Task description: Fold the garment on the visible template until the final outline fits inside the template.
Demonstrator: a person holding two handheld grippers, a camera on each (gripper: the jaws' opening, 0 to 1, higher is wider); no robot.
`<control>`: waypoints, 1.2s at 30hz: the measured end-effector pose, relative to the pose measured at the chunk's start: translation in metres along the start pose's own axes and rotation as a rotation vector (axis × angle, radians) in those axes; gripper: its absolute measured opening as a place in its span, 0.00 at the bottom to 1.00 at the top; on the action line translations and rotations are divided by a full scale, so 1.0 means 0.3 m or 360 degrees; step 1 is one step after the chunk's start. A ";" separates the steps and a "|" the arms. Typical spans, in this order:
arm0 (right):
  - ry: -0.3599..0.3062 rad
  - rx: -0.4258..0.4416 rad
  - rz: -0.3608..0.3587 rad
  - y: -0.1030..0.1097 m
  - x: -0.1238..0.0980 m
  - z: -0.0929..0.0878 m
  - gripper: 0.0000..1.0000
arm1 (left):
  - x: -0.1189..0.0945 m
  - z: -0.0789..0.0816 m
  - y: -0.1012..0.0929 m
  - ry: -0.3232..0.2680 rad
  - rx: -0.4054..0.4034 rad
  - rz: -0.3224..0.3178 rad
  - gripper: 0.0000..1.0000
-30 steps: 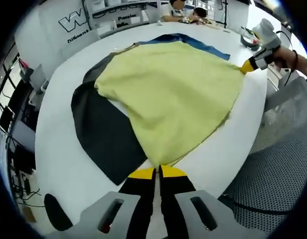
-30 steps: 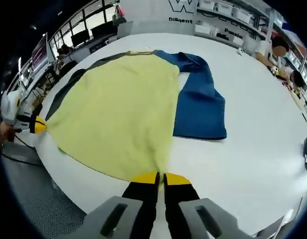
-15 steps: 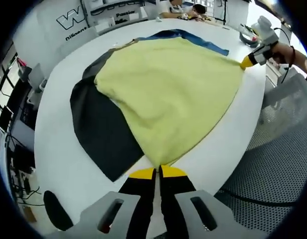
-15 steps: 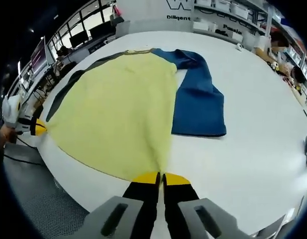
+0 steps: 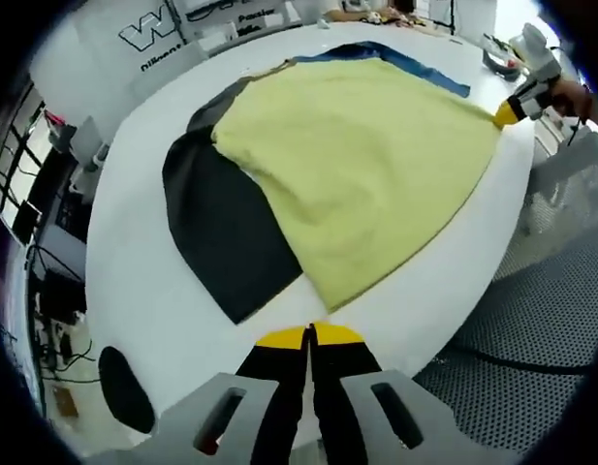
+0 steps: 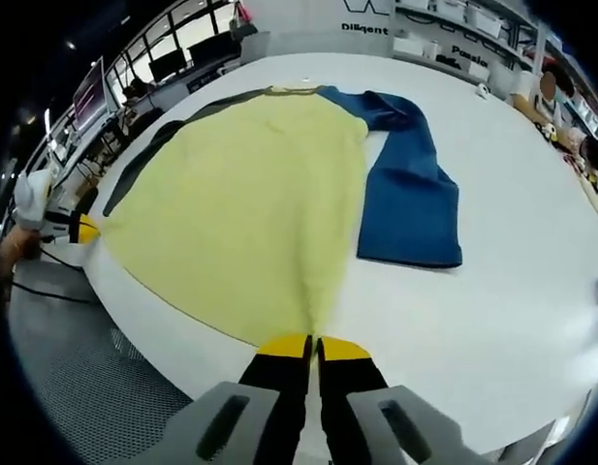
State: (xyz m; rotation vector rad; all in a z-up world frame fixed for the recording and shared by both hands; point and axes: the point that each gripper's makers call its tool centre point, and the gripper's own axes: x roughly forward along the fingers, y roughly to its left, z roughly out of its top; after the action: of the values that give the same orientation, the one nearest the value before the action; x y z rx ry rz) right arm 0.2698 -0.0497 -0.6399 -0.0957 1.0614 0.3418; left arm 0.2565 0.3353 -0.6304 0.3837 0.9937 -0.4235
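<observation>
The garment (image 5: pixel 361 165) is pinched at 2 hem corners by the left gripper (image 5: pixel 308 337) and right gripper (image 6: pixel 313 347), jaws pressed together. It is stretched away from both across the table (image 5: pixel 143 281).

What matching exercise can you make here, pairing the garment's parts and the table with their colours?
Column one:
1. garment body
2. sleeve on the side of the left claw
3. sleeve on the side of the right claw
4. table

Column two:
A. blue
B. white
C. yellow
D. black

Pairs: 1-C, 2-D, 3-A, 4-B
</observation>
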 end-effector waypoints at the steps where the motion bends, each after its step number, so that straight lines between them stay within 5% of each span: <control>1: 0.0000 -0.0001 0.0002 0.000 0.001 0.000 0.00 | -0.004 0.005 0.004 -0.0013 -0.0011 0.0005 0.00; 7: -0.0031 -0.0018 0.0006 -0.002 -0.008 0.012 0.00 | -0.018 0.064 0.032 -0.0120 -0.0138 0.0057 0.00; 10: -0.0174 0.0015 0.0013 -0.008 -0.025 0.075 0.11 | -0.025 0.084 0.044 -0.0146 -0.0162 0.0076 0.03; 15: -0.0316 -0.0020 0.0029 -0.018 -0.039 0.155 0.31 | -0.018 0.172 0.084 -0.0295 -0.0265 0.0093 0.31; 20: -0.0420 -0.0024 0.0078 -0.002 -0.043 0.214 0.51 | 0.007 0.233 0.145 -0.0345 -0.0322 0.0125 0.55; 29: -0.0475 -0.0051 0.0106 0.009 -0.006 0.258 0.73 | 0.074 0.377 0.324 -0.0528 -0.0335 0.0248 0.67; 36: -0.0507 -0.0040 0.0115 -0.008 0.027 0.295 0.87 | 0.172 0.439 0.409 -0.0481 -0.0283 0.0318 0.61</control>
State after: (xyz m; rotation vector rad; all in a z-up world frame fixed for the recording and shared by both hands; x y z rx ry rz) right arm 0.3483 -0.0289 -0.6040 -0.0241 0.7464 0.4207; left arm 0.4378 0.3664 -0.5959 0.2464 0.6845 -0.2019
